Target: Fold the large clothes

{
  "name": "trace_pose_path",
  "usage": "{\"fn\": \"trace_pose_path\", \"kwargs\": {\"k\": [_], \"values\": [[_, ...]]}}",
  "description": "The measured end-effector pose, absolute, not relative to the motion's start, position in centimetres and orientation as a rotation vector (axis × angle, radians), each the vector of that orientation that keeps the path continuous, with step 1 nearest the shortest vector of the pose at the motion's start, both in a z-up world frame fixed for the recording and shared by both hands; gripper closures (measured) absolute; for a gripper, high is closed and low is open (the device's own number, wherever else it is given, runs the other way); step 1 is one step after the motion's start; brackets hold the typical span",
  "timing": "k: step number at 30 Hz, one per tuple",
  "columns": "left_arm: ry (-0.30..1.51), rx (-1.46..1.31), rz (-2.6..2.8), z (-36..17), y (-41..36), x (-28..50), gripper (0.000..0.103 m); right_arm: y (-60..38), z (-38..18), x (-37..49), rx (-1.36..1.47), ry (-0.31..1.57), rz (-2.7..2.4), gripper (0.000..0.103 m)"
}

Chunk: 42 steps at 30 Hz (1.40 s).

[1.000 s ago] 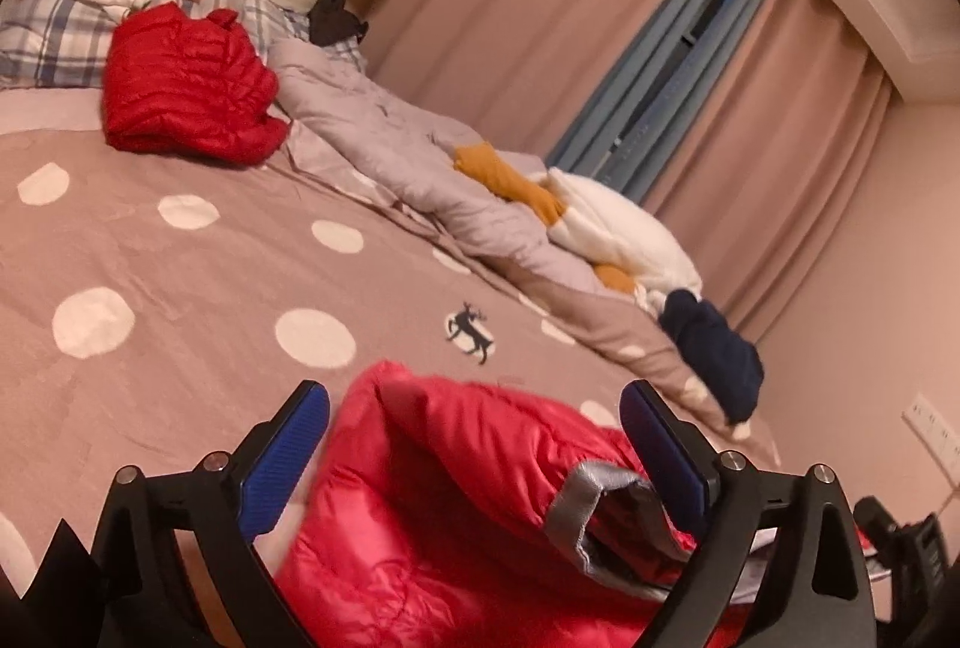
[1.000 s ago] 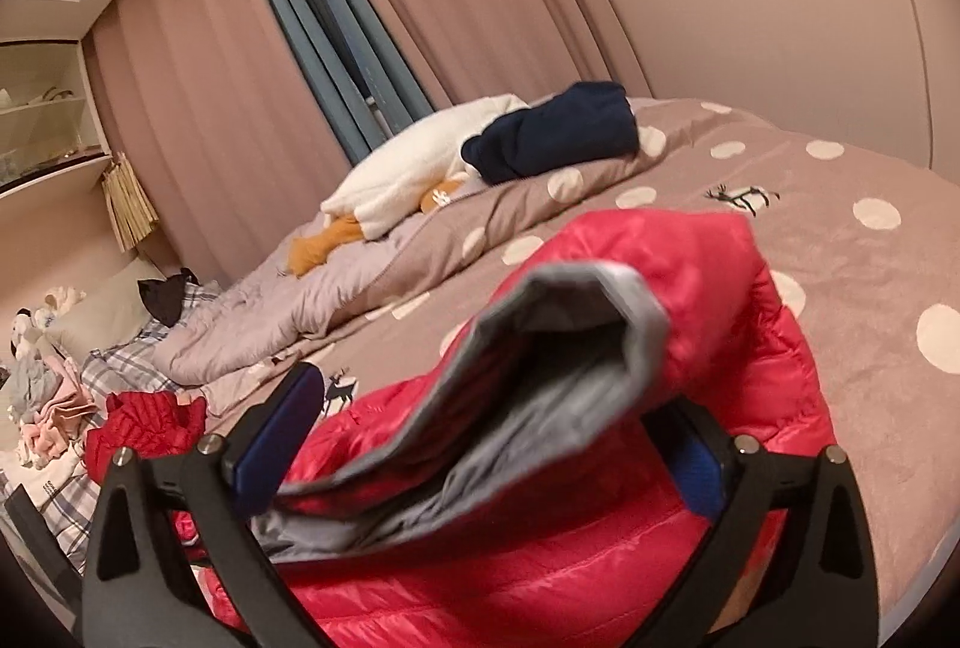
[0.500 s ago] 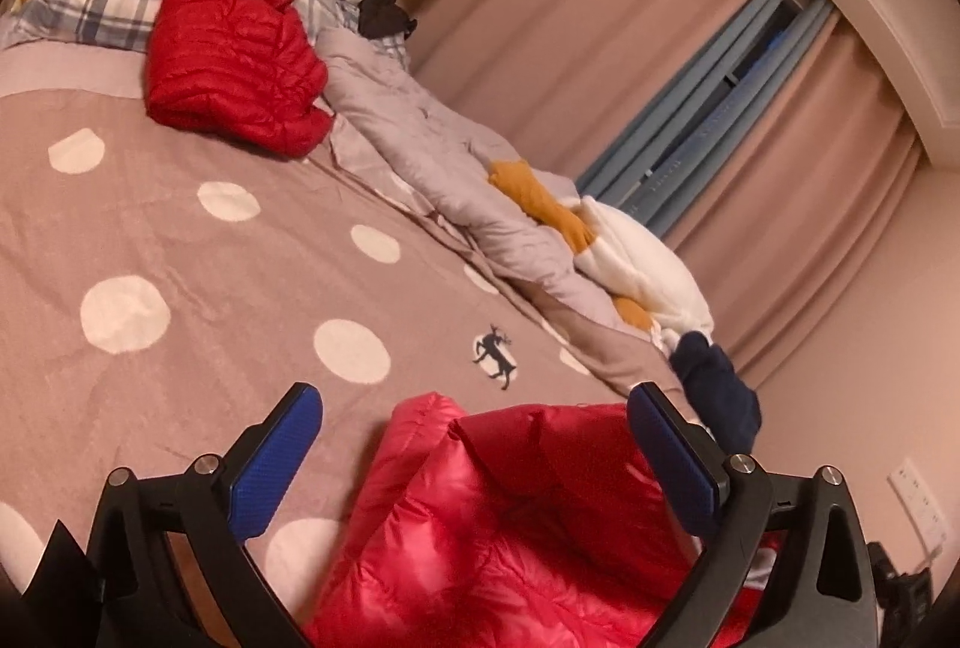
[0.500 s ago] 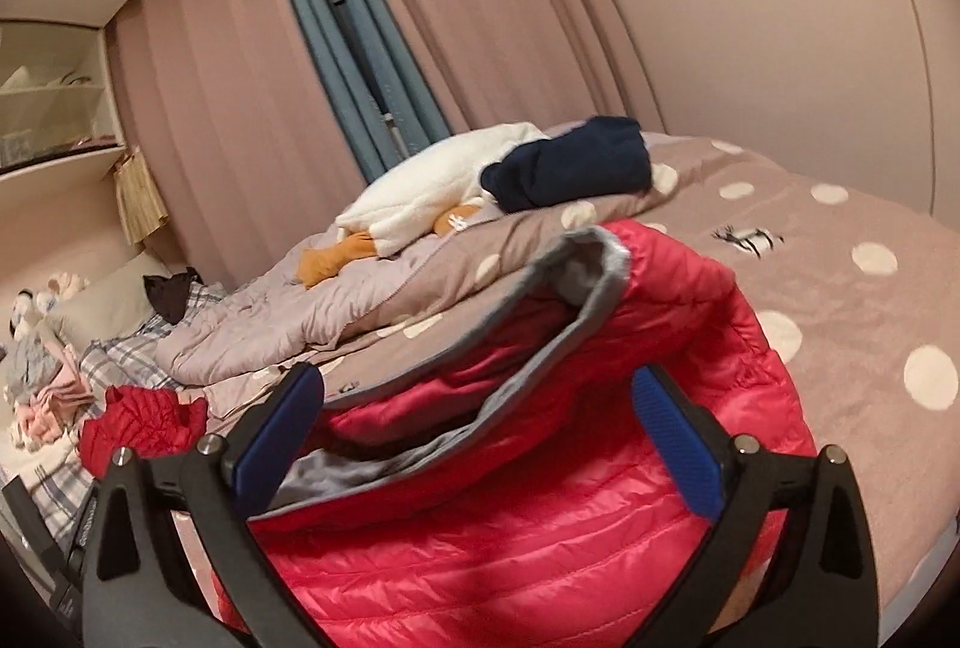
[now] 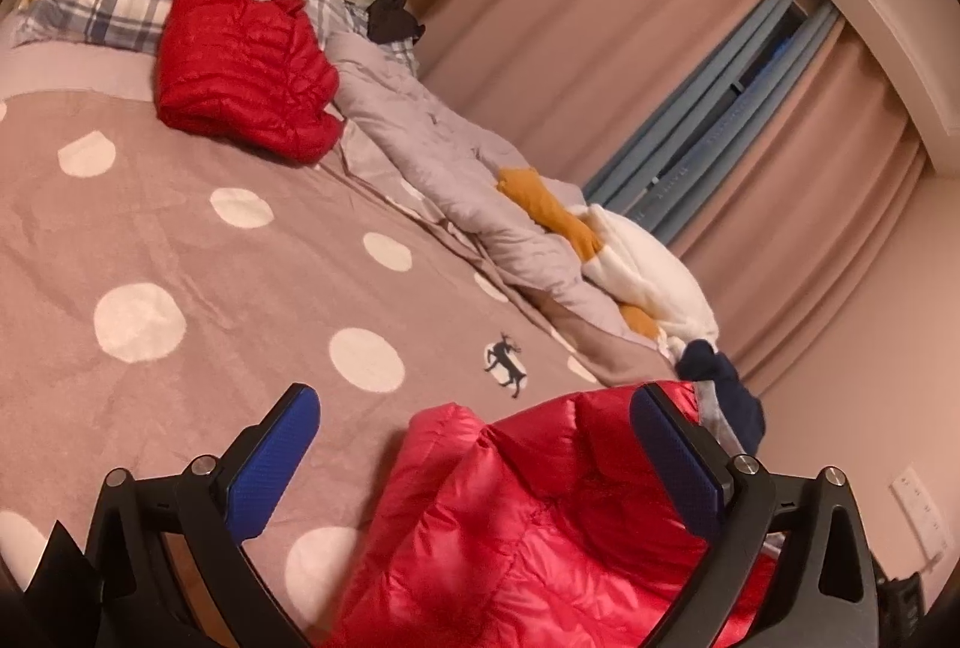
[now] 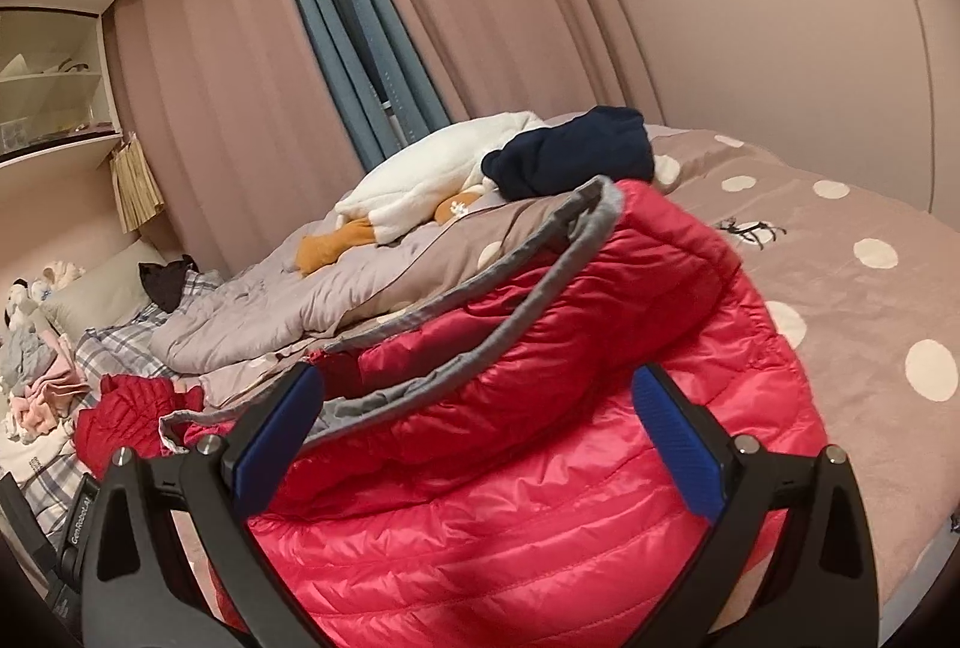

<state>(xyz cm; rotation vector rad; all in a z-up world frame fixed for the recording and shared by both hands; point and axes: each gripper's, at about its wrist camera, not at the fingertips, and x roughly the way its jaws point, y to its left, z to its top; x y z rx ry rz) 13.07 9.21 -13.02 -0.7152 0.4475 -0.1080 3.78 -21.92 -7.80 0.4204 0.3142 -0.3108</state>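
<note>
Jacket (image 6: 540,468) is lying half-folded on the bed (image 5: 180,240) just ahead of both my grippers, left (image 5: 474,444) and right (image 6: 477,426), which I am holding spread and empty, folding still unfinished.

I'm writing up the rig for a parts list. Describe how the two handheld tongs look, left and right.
Both look alike. The left tongs have two black, curved, open-framed arms ending in flat blue textured pads, with round silver bolts at the pivots. The right tongs show the same black frame, blue pads and silver bolts, plus small white lettering on the left arm, too small to read. No hands, sleeves or cables show.
</note>
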Motion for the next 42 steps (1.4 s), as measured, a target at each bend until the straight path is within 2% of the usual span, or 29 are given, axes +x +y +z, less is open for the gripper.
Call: {"fn": "trace_pose_path", "kwargs": {"k": [22,28,34,38,42], "values": [[0.477,-0.689,-0.115,-13.5,7.6,13.2,0.001,-24.4,-9.4,4.7,0.482,0.376,-0.316,0.0],[0.472,-0.673,-0.148,-13.8,6.3,13.9,0.001,-26.1,-11.3,6.4,0.525,0.435,-0.315,0.0],[0.542,-0.626,-0.208,-15.2,3.4,16.2,0.001,-27.1,-13.8,9.4,0.522,0.489,-0.328,0.0],[0.568,-0.456,-0.188,-16.9,0.4,17.5,0.001,-26.9,-16.2,11.8,0.458,0.565,-0.346,0.0],[0.618,-0.402,-0.086,-18.7,-1.3,19.3,0.001,-26.9,-18.0,14.1,0.411,0.593,-0.355,0.0]]}}
